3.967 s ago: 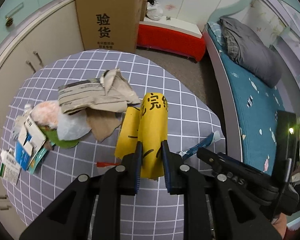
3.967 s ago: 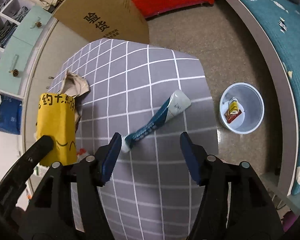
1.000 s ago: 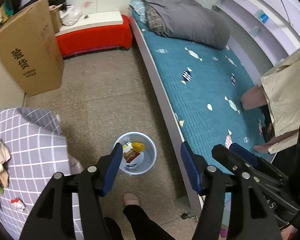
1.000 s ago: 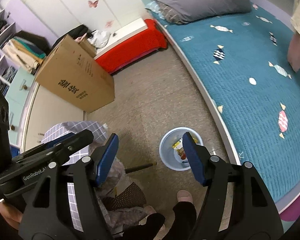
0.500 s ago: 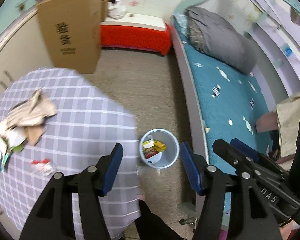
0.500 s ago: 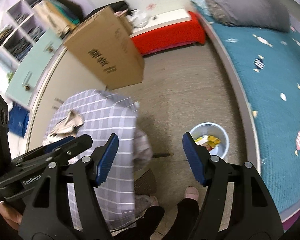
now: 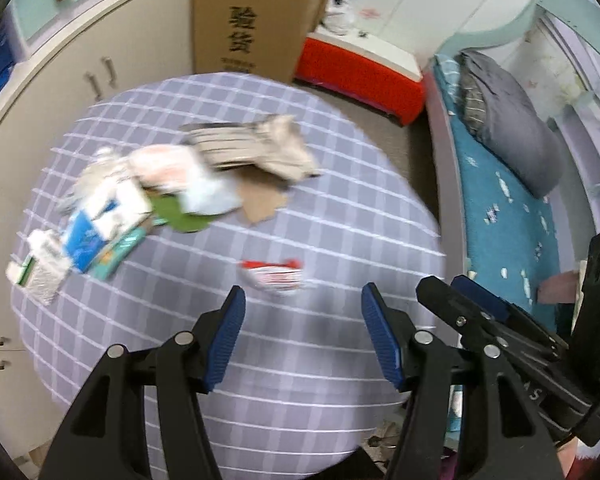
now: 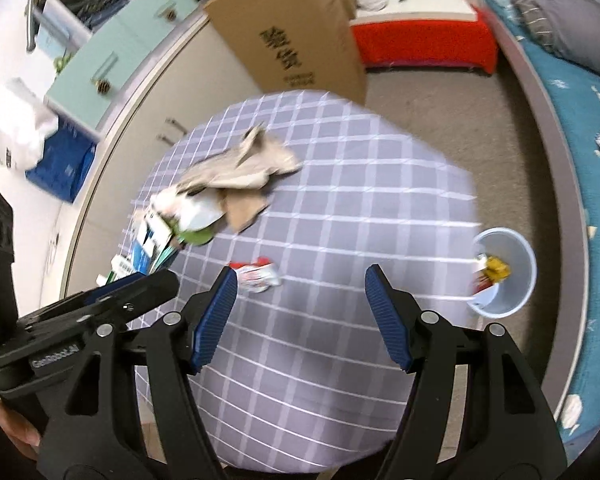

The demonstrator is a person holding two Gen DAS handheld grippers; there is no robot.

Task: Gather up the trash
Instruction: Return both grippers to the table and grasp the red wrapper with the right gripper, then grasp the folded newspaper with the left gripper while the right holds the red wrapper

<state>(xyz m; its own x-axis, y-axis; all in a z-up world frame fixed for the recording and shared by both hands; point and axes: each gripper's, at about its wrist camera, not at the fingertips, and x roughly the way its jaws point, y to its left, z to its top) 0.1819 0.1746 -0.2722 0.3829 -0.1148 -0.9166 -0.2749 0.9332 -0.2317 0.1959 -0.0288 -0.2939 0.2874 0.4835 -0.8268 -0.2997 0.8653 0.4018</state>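
A round table with a grey checked cloth (image 7: 320, 360) (image 8: 340, 208) carries loose trash. A red and white wrapper (image 7: 274, 275) (image 8: 257, 273) lies nearest, just beyond my open, empty left gripper (image 7: 302, 338). Farther back lies a pile: crumpled newspaper (image 7: 256, 146) (image 8: 240, 166), brown cardboard (image 7: 262, 204), a green scrap (image 7: 182, 216) and blue and white cartons (image 7: 88, 236) (image 8: 146, 246). My right gripper (image 8: 300, 316) hangs open and empty over the table's near side. The pale blue bin (image 8: 508, 276) on the floor to the right holds yellow and red trash.
A tall cardboard box (image 7: 252, 16) (image 8: 296, 28) stands behind the table, cupboards (image 7: 96, 64) to its left. A red bench (image 7: 360, 68) and a bed with teal cover (image 7: 512, 216) (image 8: 592, 128) fill the right side.
Both views have swung left from the floor and bin to the table. The trash pile and the red and white wrapper now sit ahead of both open grippers.
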